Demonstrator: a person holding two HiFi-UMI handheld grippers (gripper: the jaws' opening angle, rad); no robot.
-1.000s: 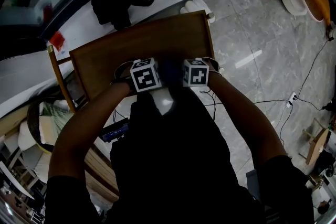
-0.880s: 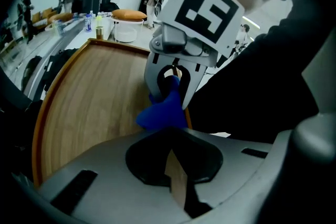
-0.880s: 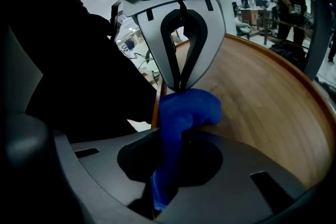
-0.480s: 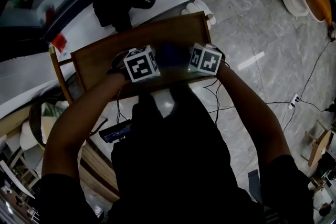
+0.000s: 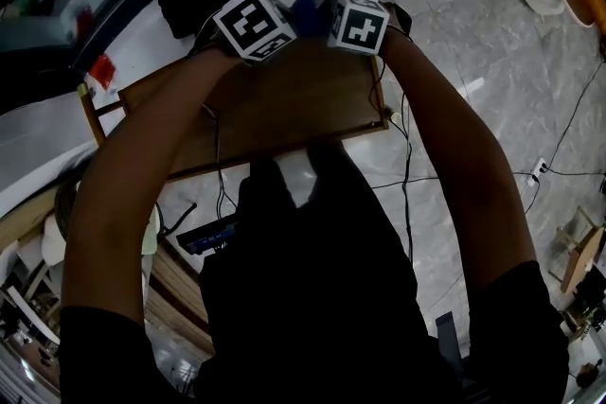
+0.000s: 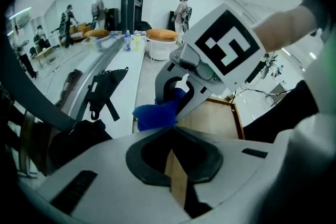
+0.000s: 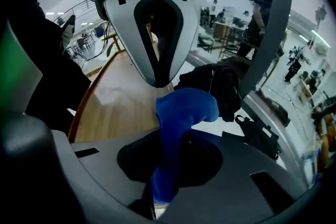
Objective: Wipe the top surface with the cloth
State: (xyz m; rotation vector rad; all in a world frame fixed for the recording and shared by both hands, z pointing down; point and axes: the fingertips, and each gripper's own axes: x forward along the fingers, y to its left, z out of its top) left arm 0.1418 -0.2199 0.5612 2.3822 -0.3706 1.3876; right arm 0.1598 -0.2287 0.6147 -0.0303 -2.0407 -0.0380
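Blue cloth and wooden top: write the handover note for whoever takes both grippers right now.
Right gripper: shut on the blue cloth, which bunches up past the jaw tips.
Left gripper: shut, tips right by the cloth; I cannot tell whether they pinch it.
Place: both grippers are at the far edge of the wooden top.
Done: cloth gripped and at the top. How much is wiped does not show.
Left: probably sweep the cloth back across the wood toward you.
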